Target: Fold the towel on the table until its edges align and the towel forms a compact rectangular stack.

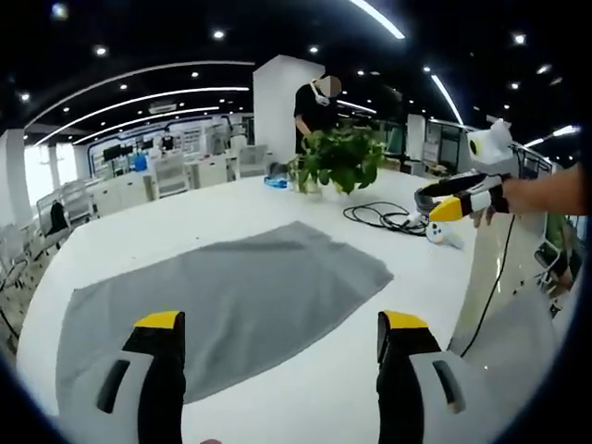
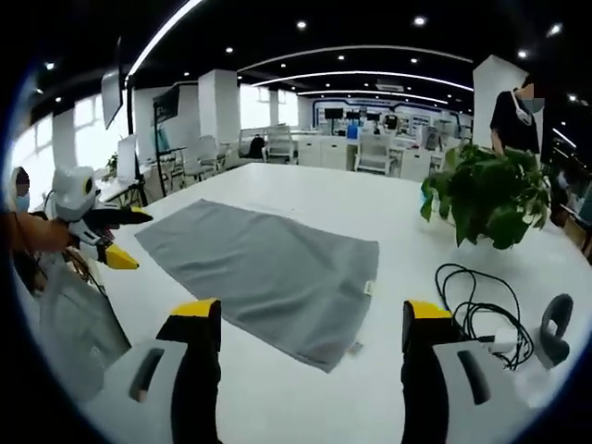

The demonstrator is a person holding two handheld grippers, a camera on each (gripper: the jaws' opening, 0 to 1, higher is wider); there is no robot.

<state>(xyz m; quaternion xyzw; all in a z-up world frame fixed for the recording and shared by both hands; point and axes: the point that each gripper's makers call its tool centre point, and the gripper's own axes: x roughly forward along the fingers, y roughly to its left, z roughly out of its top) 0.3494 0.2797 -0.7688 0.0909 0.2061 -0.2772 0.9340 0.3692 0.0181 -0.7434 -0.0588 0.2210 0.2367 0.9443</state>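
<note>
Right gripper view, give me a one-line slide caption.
Open right gripper faces a flat grey towel on the white table, with a potted plant and black cable alongside.

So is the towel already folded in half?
No, the gray towel lies spread flat in a single layer on the white table, with neither gripper touching it.

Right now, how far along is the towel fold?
Nothing folded yet: the grey towel lies spread flat in one layer on the white table. Both claws, left and right, are open and empty, apart from the cloth. Every fold is left.
</note>
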